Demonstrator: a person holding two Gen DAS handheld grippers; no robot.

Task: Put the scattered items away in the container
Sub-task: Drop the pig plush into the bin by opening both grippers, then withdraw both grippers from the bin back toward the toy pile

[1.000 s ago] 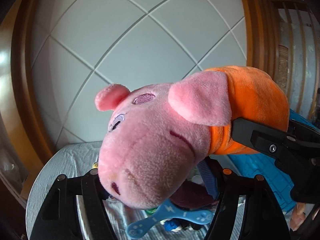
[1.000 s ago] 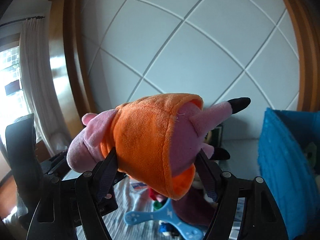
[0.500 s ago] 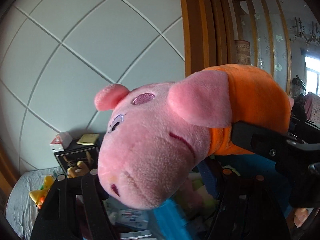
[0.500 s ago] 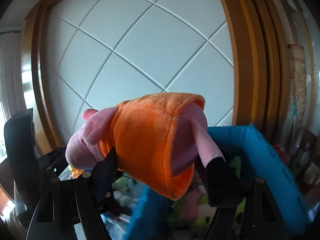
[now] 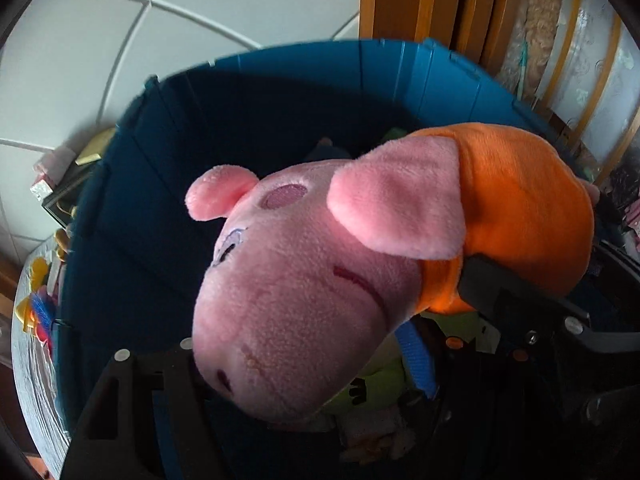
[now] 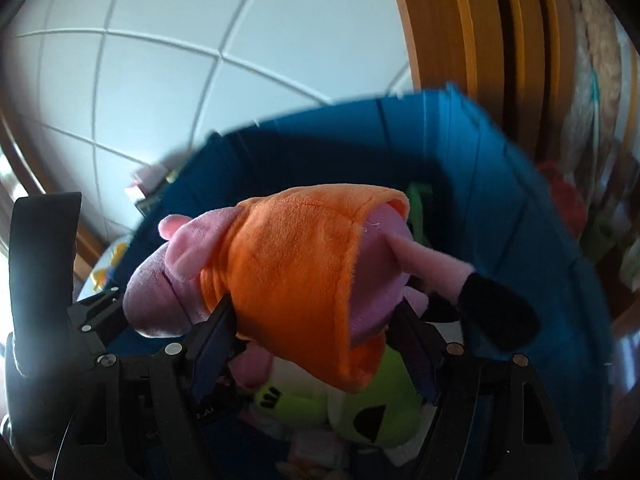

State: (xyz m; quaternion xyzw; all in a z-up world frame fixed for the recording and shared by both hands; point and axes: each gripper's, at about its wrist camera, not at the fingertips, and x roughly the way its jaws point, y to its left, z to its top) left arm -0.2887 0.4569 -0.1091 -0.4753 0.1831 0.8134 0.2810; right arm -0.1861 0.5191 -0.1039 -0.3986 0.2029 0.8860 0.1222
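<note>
A pink pig plush (image 5: 304,292) in an orange dress (image 6: 296,276) is held by both grippers above the open blue bin (image 5: 248,92). My left gripper (image 5: 296,364) is shut on its head. My right gripper (image 6: 312,340) is shut on its orange body; its black-tipped legs (image 6: 492,312) stick out to the right. The blue bin (image 6: 500,184) lies right below, with a green plush (image 6: 376,408) and other soft toys inside. The right gripper's fingers (image 5: 516,300) also show in the left wrist view.
Several small toys, yellow and red (image 5: 36,300), lie on the grey table left of the bin. A dark box with small items (image 5: 64,184) stands behind the bin by the white panelled wall. A wooden frame (image 6: 480,40) and curtain stand at the right.
Both grippers have carried the pig to the right and tilted downward. The blue bin, at the edge before, now fills the view beneath the plush.
</note>
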